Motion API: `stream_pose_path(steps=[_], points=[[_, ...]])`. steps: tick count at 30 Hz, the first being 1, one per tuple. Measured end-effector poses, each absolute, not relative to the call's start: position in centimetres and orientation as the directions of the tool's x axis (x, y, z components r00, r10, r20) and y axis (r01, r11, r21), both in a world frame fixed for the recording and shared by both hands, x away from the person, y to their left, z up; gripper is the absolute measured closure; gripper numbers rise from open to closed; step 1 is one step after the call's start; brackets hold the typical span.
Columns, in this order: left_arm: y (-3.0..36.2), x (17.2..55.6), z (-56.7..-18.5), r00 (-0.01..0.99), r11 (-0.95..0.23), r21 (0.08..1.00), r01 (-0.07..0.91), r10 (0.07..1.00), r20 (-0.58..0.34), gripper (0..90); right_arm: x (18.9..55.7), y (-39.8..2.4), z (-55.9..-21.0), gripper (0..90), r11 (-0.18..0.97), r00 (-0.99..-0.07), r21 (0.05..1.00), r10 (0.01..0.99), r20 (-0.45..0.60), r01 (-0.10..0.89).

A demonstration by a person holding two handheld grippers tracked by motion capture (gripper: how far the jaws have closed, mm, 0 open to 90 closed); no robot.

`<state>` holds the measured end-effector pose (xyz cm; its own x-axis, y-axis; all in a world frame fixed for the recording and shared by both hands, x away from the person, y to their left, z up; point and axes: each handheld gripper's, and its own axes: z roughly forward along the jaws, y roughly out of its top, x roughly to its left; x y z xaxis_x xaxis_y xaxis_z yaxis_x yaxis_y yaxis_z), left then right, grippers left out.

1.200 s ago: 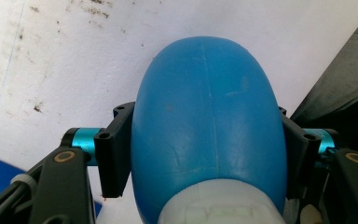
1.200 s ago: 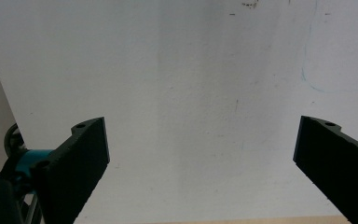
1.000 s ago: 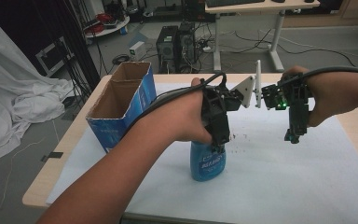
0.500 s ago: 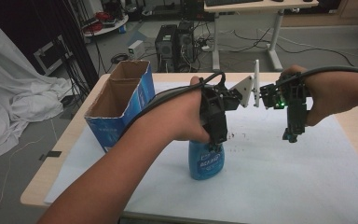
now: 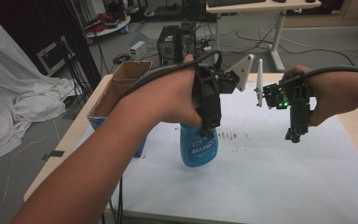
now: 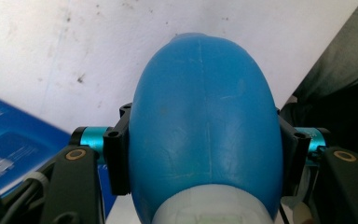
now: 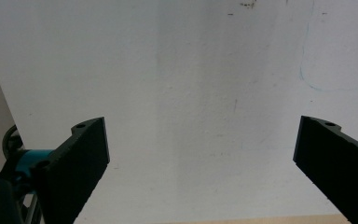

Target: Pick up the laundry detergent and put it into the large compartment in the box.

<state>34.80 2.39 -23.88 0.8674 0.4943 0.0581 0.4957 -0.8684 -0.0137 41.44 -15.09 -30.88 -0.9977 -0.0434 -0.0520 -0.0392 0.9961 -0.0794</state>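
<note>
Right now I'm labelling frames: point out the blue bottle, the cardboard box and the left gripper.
blue bottle (image 5: 198, 148), high view, on its label.
cardboard box (image 5: 117, 91), high view, on its inner wall.
left gripper (image 6: 204, 156), left gripper view, between its fingertips.

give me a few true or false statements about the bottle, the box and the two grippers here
1. The left gripper is shut on the blue bottle. True.
2. The right gripper holds a second bottle. False: its jaws stand open with nothing between them, above the white sheet.
3. The bottle lies on its side on the sheet. False: it hangs upright from the left gripper.
4. An open blue cardboard box stands to the left of the bottle in the high view. True.
5. The bottle is already inside the box. False: it is outside, beside it.
</note>
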Motion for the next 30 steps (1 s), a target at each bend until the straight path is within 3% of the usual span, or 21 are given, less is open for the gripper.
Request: stream_pose_path(steps=[17,30], points=[[6.9,35.3,-13.5,0.839,-0.839,0.007,0.544,0.544,-0.02,37.8,41.1,-15.2,-30.4,2.4,0.997,-0.997,-0.069,-0.045,-0.057,-0.041],[13.6,37.3,-8.6,0.715,-0.713,0.059,0.699,0.699,-0.019,37.7,41.0,-15.4,-30.2,2.4,0.997,-0.997,-0.07,-0.041,-0.064,-0.036]])
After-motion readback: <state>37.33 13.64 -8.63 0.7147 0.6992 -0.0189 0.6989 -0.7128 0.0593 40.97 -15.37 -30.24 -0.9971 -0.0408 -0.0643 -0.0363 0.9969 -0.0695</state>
